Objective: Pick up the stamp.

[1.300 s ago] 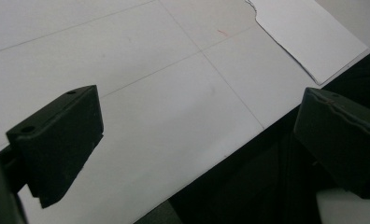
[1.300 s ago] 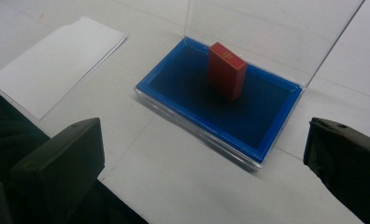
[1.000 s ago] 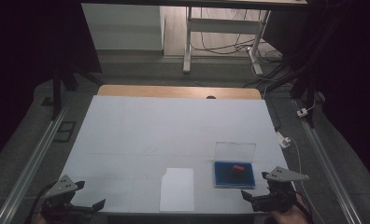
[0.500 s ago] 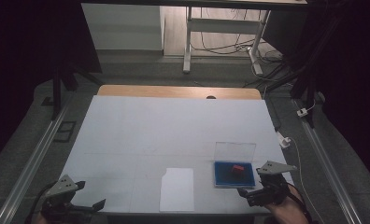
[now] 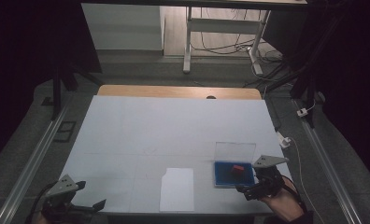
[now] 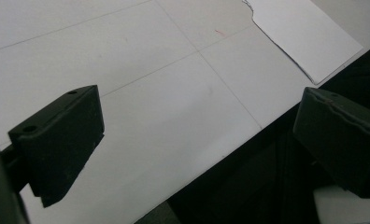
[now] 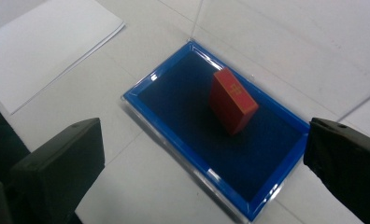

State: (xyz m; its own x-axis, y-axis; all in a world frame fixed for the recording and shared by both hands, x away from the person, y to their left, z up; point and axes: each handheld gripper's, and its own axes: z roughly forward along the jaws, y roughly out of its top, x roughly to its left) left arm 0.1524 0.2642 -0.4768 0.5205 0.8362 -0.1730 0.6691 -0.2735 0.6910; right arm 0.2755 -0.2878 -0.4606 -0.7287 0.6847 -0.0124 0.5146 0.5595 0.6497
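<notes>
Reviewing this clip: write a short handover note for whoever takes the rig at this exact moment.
Left gripper: open, holding nothing, at the table's near left corner.
Right gripper: open, holding nothing, aimed at the blue tray; fingers wide apart, short of it.
Things: red block lies inside the blue tray, untouched. The tray's clear lid stands open behind it. A sheet of paper lies to the tray's left.
Done: right gripper lined up.
Left: probably grasp the block; nothing has been picked up yet.
</notes>
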